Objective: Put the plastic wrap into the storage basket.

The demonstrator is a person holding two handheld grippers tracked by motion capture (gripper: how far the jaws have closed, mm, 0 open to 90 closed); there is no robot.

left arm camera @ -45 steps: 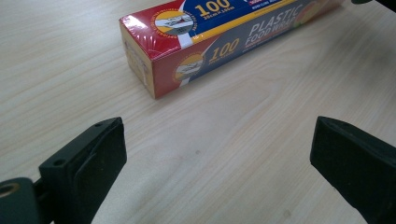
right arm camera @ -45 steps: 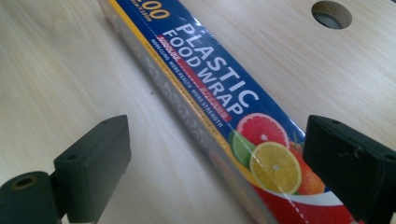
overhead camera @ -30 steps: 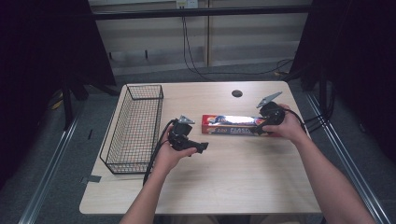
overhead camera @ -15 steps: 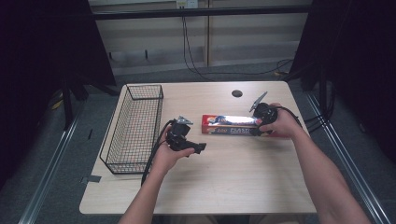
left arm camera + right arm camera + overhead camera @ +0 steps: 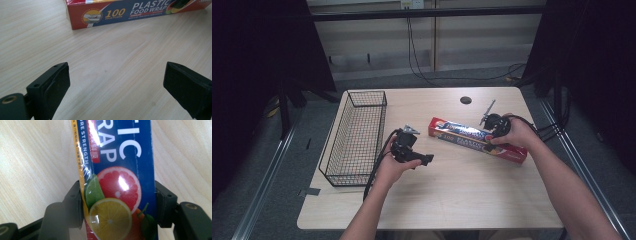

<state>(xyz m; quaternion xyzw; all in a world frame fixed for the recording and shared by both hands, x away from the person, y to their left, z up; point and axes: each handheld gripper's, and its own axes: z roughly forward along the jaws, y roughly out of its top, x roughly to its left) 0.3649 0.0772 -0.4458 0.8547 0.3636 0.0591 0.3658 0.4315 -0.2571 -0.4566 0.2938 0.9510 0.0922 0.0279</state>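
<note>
Plastic-wrap box (image 5: 120,182), long, red and blue: right gripper (image 5: 117,206) fingers have just closed onto it (left gripper (image 5: 116,92) fingers apart); lift level.

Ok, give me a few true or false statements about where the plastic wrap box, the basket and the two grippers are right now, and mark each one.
1. The right gripper has its jaws on both sides of the plastic wrap box. True; they have just been closing and now press its long sides.
2. The left gripper holds the box's other end. False; its jaws stand wide apart over bare table, the box lying apart ahead of them.
3. The wire basket contains the box. False; the box lies on the table to the basket's right.
4. The box lies flat on the table. True.
5. The left gripper is between the basket and the box in the high view. True.
</note>
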